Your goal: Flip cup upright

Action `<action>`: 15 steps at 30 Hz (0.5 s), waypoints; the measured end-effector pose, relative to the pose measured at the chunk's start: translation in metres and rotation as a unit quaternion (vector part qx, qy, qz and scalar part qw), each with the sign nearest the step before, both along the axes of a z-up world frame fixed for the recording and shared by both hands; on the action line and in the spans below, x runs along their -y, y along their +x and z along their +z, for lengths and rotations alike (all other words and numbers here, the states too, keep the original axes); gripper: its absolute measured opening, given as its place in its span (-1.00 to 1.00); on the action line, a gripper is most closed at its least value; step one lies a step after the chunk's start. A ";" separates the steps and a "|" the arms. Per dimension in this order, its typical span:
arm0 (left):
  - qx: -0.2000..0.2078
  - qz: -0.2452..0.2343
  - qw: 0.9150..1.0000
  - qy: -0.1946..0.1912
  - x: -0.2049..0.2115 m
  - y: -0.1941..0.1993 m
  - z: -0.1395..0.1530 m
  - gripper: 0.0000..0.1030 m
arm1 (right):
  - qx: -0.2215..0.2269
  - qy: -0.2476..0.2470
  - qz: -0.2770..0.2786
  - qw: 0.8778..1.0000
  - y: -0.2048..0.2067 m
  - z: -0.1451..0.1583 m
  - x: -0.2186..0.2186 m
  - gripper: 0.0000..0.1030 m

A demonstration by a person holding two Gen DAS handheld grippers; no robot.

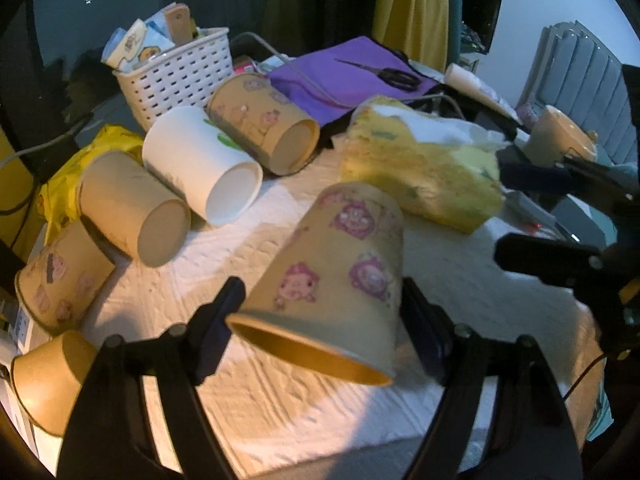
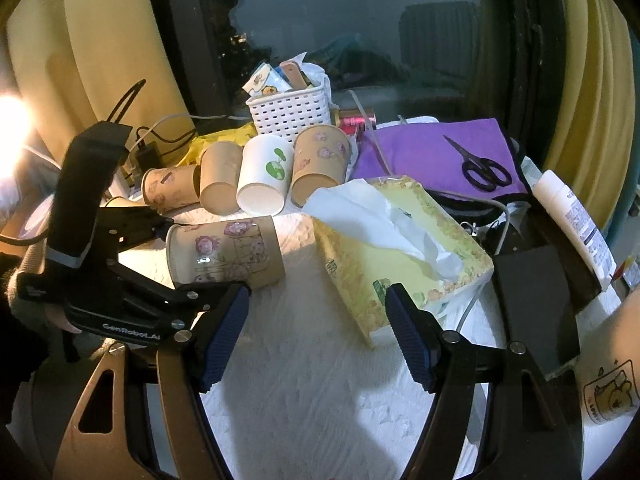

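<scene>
My left gripper (image 1: pixel 320 316) is shut on a tan paper cup with pink cartoon prints (image 1: pixel 340 276). The cup is tilted, its open mouth facing down toward me, held above the white mat (image 1: pixel 248 400). In the right wrist view the same cup (image 2: pixel 226 254) lies sideways in the left gripper (image 2: pixel 176 256), mouth to the left. My right gripper (image 2: pixel 316 336) is open and empty above the mat (image 2: pixel 304 400), near the tissue box. Its black fingers (image 1: pixel 544 264) show at the right edge of the left wrist view.
Several cups lie on their sides at the back: tan (image 1: pixel 132 208), white (image 1: pixel 200 168), printed (image 1: pixel 260 120). A yellow tissue box (image 1: pixel 420 164) sits right of centre. A white basket (image 1: pixel 176 76), purple cloth (image 1: pixel 340 76) and scissors (image 2: pixel 480 168) lie behind.
</scene>
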State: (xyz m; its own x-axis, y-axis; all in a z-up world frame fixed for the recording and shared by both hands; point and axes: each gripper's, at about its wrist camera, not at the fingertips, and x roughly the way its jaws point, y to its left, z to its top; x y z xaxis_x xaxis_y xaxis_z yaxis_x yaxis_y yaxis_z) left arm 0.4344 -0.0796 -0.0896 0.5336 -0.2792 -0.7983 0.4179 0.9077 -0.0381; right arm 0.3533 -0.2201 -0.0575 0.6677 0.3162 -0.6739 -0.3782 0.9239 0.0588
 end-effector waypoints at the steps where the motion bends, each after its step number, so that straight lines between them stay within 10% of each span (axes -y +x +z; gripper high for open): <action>1: 0.001 0.001 1.000 -0.003 -0.001 -0.005 0.003 0.51 | 0.000 -0.001 0.001 1.000 -0.002 0.001 -0.001 0.43; 15: 0.032 0.005 0.999 -0.025 -0.018 -0.126 0.043 0.52 | 0.012 0.002 0.007 1.000 -0.066 0.018 -0.014 0.43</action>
